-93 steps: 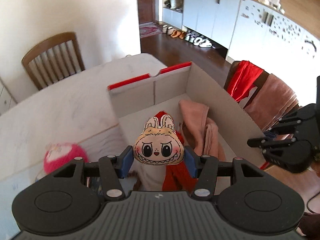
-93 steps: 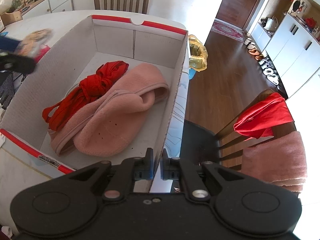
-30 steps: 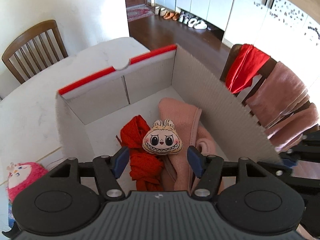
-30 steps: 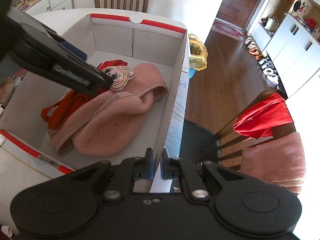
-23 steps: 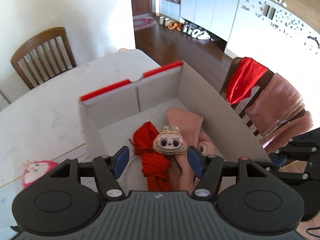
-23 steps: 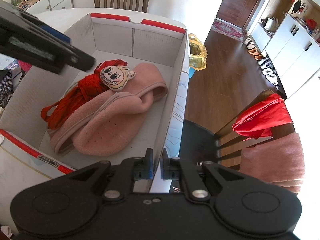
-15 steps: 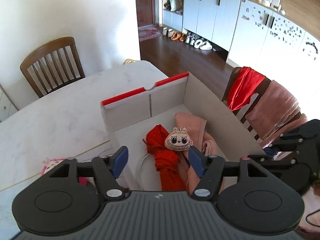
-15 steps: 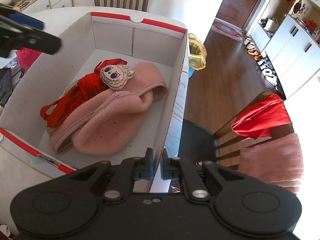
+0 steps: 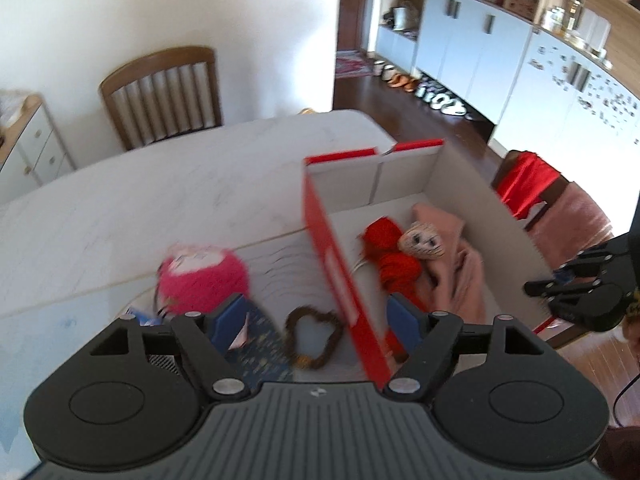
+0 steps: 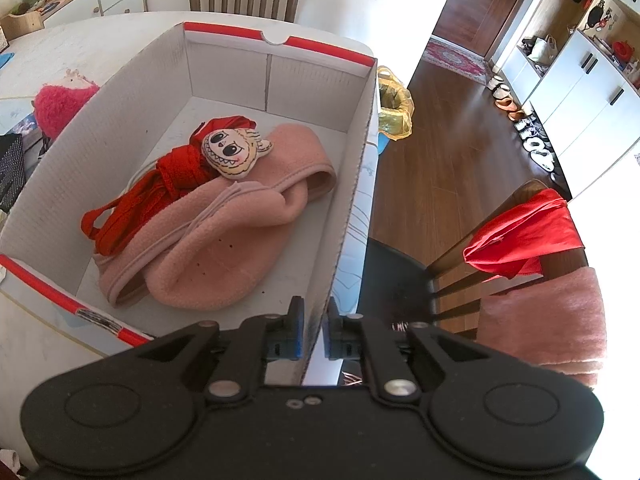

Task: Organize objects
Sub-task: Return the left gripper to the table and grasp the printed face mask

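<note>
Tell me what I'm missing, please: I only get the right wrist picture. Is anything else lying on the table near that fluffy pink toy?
Observer: Yes. A brown ring lies on the table, right beside the box.
Operator: Where's the other gripper?
Observer: The left gripper hangs above that ring, its jaws opening, nothing gripped between them.
Operator: Anything odd about the box?
Observer: The outside of the long wall facing the pink toy is red; you see only its inside.
</note>
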{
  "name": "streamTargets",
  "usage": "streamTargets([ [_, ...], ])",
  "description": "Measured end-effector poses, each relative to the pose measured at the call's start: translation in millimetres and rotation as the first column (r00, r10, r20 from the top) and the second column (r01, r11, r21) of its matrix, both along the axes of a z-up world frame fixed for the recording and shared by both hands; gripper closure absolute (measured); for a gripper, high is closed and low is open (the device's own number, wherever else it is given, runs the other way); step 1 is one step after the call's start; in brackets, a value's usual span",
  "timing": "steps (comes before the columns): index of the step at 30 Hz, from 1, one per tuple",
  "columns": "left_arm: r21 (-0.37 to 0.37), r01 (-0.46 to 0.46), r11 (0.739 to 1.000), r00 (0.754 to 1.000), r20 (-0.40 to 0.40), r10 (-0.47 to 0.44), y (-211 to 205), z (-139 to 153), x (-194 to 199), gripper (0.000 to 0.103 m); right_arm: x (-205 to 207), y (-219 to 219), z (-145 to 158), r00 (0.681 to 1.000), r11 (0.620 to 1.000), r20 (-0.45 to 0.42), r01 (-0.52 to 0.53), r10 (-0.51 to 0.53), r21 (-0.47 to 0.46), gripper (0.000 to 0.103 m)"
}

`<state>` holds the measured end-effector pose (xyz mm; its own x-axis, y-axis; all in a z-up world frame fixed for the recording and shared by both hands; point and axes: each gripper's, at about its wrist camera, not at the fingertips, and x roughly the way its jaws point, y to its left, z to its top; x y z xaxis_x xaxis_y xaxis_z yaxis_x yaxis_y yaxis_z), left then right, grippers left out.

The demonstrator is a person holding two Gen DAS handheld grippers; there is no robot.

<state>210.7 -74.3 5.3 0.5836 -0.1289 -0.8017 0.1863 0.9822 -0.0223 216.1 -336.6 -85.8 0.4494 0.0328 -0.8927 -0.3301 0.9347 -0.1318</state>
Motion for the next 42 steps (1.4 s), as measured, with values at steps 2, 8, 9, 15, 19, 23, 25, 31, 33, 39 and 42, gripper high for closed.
streamTargets([
  [2,0.005,-0.029,1.000,1.000,-0.011,0.029,11.6,-4.7,-5.9,0.025,-0.1,0.5,-0.1,1.000,1.000,0.000,0.001,-0.001,-0.001,0.094],
  [8,0.001,-0.091,0.996,0.995,-0.039,0.091,40.2,-21.0,-23.5,0.024,-0.1,0.7,-0.5,1.000,1.000,-0.002,0.000,0.000,-0.005,0.093],
  [9,0.002,-0.097,0.995,0.994,-0.042,0.097,45.3,-23.7,-26.8,0.022,-0.2,0.6,-0.5,1.000,1.000,-0.002,0.000,0.000,-0.006,0.093],
  [15,0.020,-0.132,0.991,0.989,-0.059,0.133,69.7,-42.7,-46.6,0.017,-0.6,0.2,-0.8,1.000,1.000,-0.005,0.000,0.000,-0.011,0.093],
  [19,0.034,-0.155,0.987,0.984,-0.085,0.157,81.3,-61.7,-58.1,0.013,-0.4,1.4,-1.3,1.000,1.000,-0.007,0.000,0.000,-0.015,0.092],
  [23,0.012,-0.164,0.986,0.978,-0.127,0.164,86.8,-85.8,-68.9,0.009,-0.8,1.3,-2.1,1.000,1.000,-0.010,0.003,-0.003,-0.017,0.092],
  [25,0.011,-0.161,0.987,0.975,-0.154,0.161,86.7,-99.0,-73.6,0.009,-0.9,1.8,-2.8,1.000,1.000,-0.013,0.003,-0.003,-0.021,0.092],
  [31,0.028,-0.137,0.990,0.967,-0.212,0.139,82.8,-128.3,-80.9,0.009,-1.1,3.6,-4.0,1.000,1.000,-0.014,0.006,-0.006,-0.024,0.091],
  [33,0.040,-0.129,0.991,0.966,-0.218,0.135,81.4,-134.7,-81.8,0.009,-1.1,3.5,-4.0,1.000,1.000,-0.015,0.005,-0.006,-0.024,0.091],
  [39,0.066,-0.115,0.991,0.964,-0.234,0.128,78.8,-150.2,-88.1,0.009,-1.5,3.2,-4.1,1.000,1.000,-0.015,0.005,-0.005,-0.024,0.091],
  [42,0.081,-0.131,0.988,0.961,-0.234,0.147,81.7,-156.1,-90.8,0.009,-1.5,3.3,-4.1,1.000,1.000,-0.015,0.005,-0.005,-0.023,0.091],
])
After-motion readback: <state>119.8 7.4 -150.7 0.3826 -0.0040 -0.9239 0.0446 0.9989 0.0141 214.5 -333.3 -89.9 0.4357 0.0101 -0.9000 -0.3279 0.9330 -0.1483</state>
